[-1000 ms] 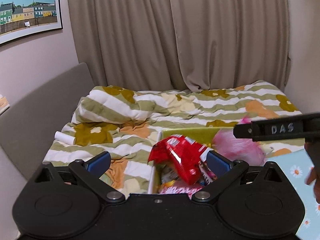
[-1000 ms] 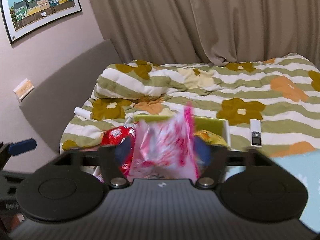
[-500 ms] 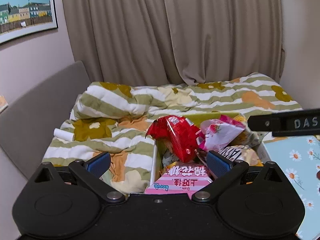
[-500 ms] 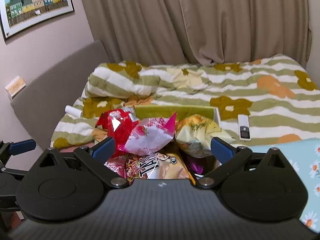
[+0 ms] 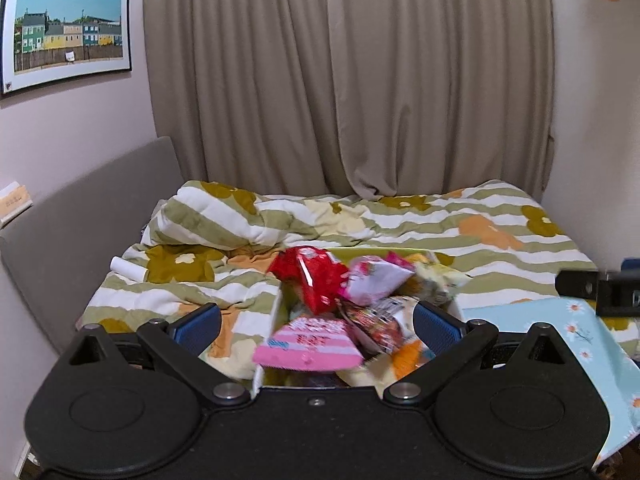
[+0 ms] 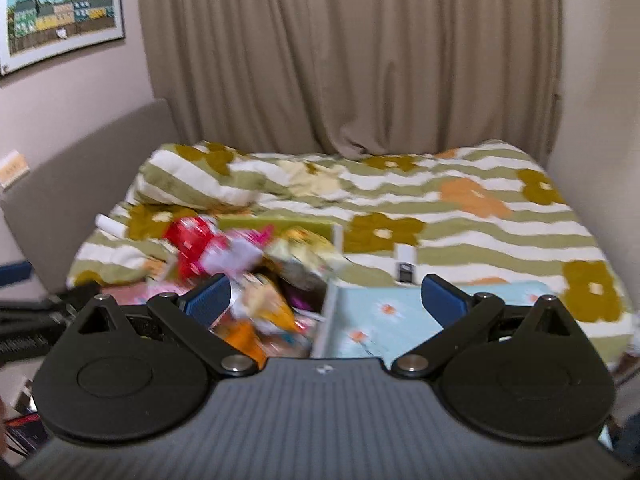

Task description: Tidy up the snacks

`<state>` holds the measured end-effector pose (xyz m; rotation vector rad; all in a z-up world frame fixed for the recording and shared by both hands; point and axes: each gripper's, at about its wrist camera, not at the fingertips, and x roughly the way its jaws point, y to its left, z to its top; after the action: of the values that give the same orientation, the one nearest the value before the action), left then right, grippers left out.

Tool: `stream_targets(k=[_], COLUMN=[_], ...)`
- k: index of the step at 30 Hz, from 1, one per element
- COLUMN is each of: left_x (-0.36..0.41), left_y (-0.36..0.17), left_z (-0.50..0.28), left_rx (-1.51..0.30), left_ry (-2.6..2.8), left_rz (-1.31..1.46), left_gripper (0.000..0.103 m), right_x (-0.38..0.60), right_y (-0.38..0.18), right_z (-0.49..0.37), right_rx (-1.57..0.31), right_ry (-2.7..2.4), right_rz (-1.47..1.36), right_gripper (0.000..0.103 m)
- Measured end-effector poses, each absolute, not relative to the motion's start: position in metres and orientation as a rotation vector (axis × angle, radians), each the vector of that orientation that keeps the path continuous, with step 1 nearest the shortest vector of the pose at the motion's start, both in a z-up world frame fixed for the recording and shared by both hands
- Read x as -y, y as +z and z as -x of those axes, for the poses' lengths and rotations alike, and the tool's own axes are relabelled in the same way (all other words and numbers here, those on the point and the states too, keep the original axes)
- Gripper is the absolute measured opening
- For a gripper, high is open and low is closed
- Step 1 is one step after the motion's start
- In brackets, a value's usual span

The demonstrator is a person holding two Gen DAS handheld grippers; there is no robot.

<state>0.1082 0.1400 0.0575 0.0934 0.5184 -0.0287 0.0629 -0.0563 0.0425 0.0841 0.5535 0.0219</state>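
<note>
A white-walled box with a green inside [image 5: 276,308] sits on the bed, heaped with snack packets: a red bag [image 5: 316,276], a pink-and-white bag [image 5: 372,284] and a pink striped box [image 5: 308,344] at the front. My left gripper [image 5: 318,322] is open and empty, just in front of the box. My right gripper [image 6: 326,296] is open and empty, in front of the box's right wall [image 6: 326,316]; the snacks [image 6: 224,252] show blurred to its left.
A light blue daisy-print sheet [image 5: 560,340] lies right of the box [image 6: 384,312]. A small remote [image 6: 406,266] and a white roll [image 5: 128,270] lie on the striped duvet. A grey headboard [image 5: 80,232] stands left, curtains behind.
The right gripper opened and let go of the pink-and-white bag, which now lies in the box. Both grippers have drawn back, and the right one has swung to the right.
</note>
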Motion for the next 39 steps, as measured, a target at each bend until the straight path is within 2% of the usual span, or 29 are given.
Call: stream_targets(k=[13, 39], left_x=[-0.1, -0.094], left_y=[0.037, 0.034], left_z=[-0.064, -0.051], left_rx=[-0.538, -0.534], left_ry=[-0.101, -0.092], left_rz=[-0.111, -0.146], left_gripper=[0.103, 0.103], right_x=[0.089, 0.102], right_y=[0.005, 0.006], right_z=[0.005, 0.016], right_rx=[-0.652, -0.65], right_ry=[-0.087, -0.107], right_rz=[-0.077, -0.093], right_gripper=[0.103, 0.103])
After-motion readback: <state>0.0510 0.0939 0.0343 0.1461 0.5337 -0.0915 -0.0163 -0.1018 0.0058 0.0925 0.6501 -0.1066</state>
